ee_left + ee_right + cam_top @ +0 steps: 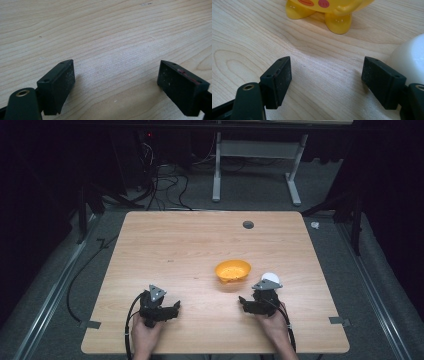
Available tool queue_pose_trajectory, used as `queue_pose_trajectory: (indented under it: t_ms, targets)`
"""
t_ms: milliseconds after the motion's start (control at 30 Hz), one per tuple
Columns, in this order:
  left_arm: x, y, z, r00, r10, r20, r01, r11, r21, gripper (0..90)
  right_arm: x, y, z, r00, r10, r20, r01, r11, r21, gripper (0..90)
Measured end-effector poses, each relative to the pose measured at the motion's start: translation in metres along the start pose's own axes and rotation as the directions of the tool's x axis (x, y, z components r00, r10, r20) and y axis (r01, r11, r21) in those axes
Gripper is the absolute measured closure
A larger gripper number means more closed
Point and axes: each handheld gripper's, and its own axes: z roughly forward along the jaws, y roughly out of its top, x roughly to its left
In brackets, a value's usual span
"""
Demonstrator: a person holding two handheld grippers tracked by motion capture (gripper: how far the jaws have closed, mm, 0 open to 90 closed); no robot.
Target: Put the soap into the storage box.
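A yellow bowl point(232, 270) stands on the wooden table point(175, 245) right of centre; in the right gripper view its yellow body point(329, 10) shows small feet and a painted face with pink cheeks. A white rounded object point(270, 277) sits just right of it and close behind my right gripper point(250, 302), and appears at the edge as the white object point(409, 60). The right gripper point(327, 75) rests open on the table, nothing between its jaws. My left gripper point(170, 310) lies near the front left, and the left gripper point(116, 77) is open over bare wood.
A dark round grommet point(248, 224) sits in the tabletop near the far edge. Beyond the table are a white desk frame point(255, 160) and cables point(165, 180) on the grey floor. Tape tabs point(340, 321) mark the front corners.
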Motion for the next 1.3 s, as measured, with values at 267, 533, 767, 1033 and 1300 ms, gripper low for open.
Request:
queue_pose_trajectory:
  t_ms: [267, 533, 767, 1033, 1300]
  targets:
    - [0.0, 0.0, 0.0, 1.0, 0.0, 0.0, 0.0, 1.0, 0.0, 14.9, 0.0, -0.001, -0.001, 0.9999, -0.009, -0.006, 0.009, 1.0, -0.005, 27.0]
    - [0.0, 0.0, 0.0, 1.0, 0.0, 0.0, 0.0, 1.0, 0.0, 14.9, 0.002, 0.001, -0.001, 0.9998, -0.009, -0.019, 0.008, 1.0, -0.01, 27.8]
    - [0.0, 0.0, 0.0, 1.0, 0.0, 0.001, 0.0, 1.0, 0.0, 14.9, 0.002, 0.0, -0.008, 0.9997, -0.007, -0.024, 0.006, 1.0, -0.028, 28.2]
    - [0.0, 0.0, 0.0, 1.0, 0.0, 0.0, 0.0, 1.0, 0.0, 14.9, 0.0, -0.003, -0.018, 0.9995, 0.005, -0.032, -0.007, 0.999, -0.05, 28.5]
    - [0.0, 0.0, 0.0, 1.0, 0.0, 0.001, 0.0, 1.0, 0.0, 14.9, -0.001, -0.006, -0.028, 0.9994, 0.009, -0.033, -0.011, 0.998, -0.063, 28.8]
